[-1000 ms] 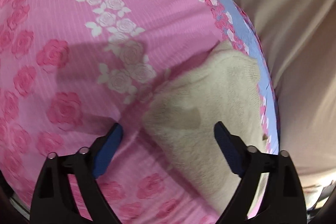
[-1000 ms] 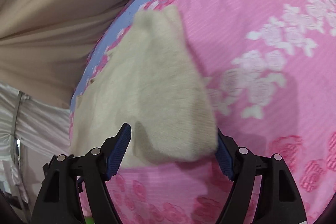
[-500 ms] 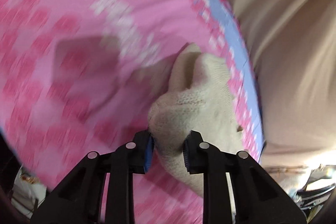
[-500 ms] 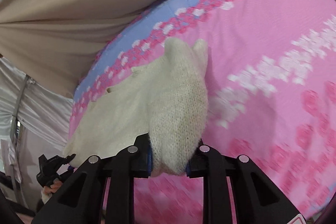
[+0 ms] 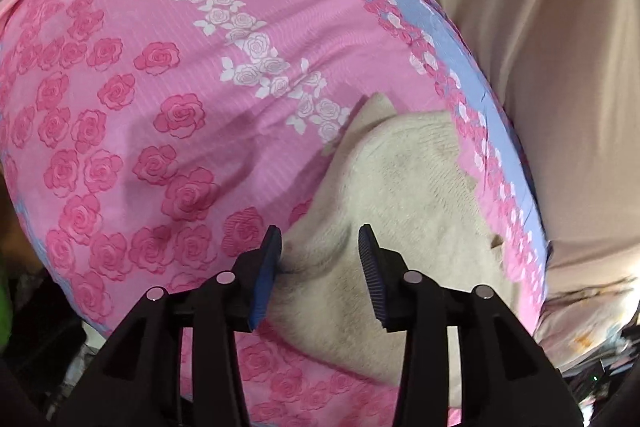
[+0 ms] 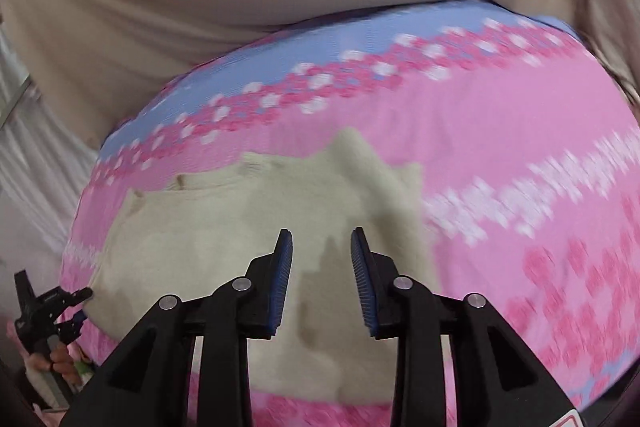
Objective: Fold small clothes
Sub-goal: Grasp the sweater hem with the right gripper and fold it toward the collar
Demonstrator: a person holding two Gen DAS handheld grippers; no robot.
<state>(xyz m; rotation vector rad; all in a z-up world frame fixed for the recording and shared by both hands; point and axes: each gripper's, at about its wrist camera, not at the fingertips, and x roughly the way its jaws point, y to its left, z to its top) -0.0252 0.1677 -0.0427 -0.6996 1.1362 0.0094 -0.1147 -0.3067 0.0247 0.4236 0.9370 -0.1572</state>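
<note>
My cream knit garment (image 5: pixel 404 211) lies on a pink rose-printed sheet (image 5: pixel 168 131) with white roses, blue-bordered toward two o'clock.

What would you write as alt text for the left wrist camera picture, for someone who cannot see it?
A cream knitted garment lies on a pink rose-patterned bedsheet near its blue border. The black left gripper with blue pads hangs over the garment's near edge, jaws opening, nothing pinched between them. Beige fabric fills the right side.
</note>
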